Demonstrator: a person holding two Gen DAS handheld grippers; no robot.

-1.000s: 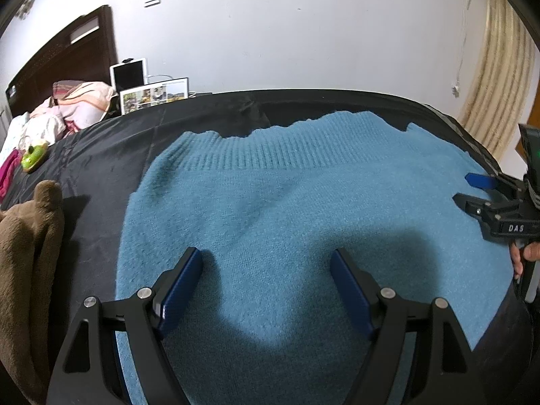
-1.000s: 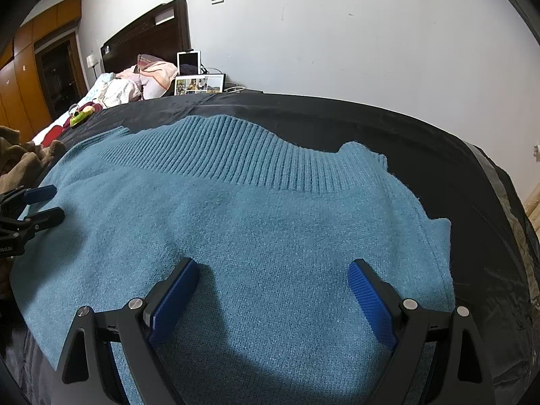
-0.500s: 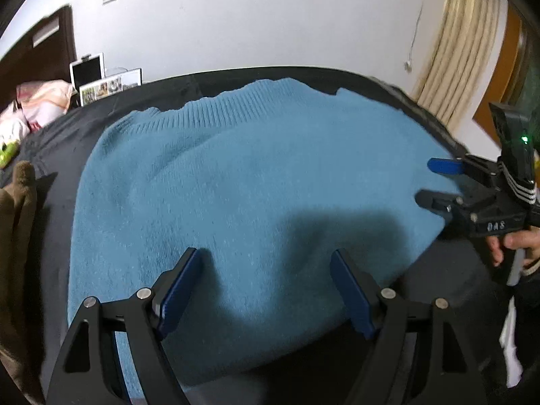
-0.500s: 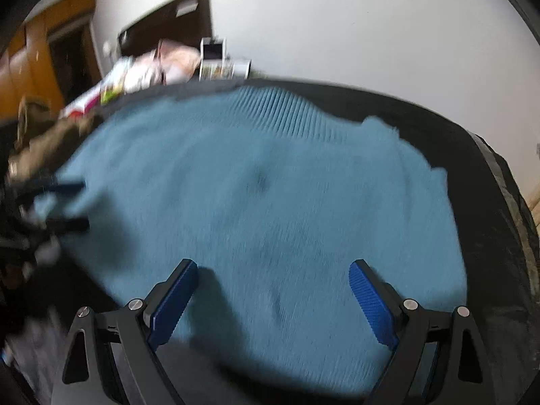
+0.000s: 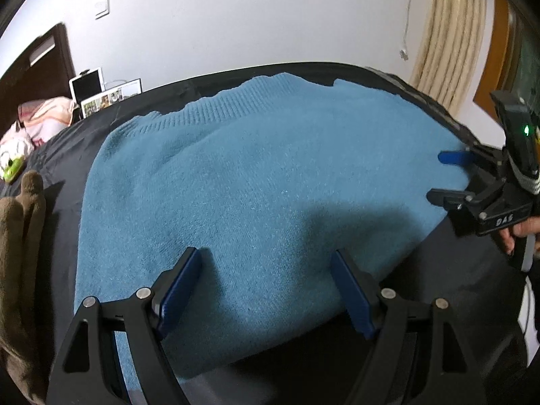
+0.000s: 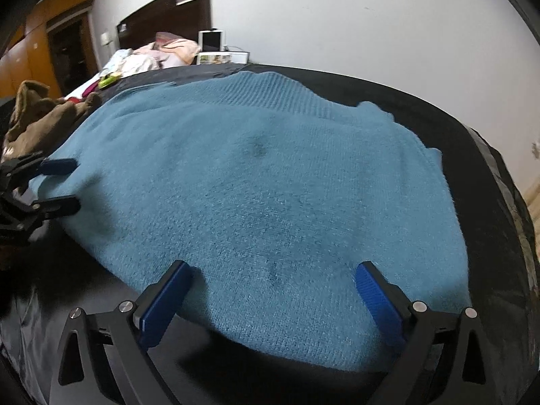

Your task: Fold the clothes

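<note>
Both tools, left (image 5: 266,290) and right (image 6: 276,298), gape wide over the blue sweater's (image 5: 256,175) near edge

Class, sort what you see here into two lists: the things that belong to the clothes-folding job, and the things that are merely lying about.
Belongs to the job:
- blue sweater, spread flat on the black cover
- left gripper, open
- right gripper, open
- brown garment, beside the sweater, possibly next

Just lying about:
- tablet
- photo frame
- pink bedding
- green toy
</note>
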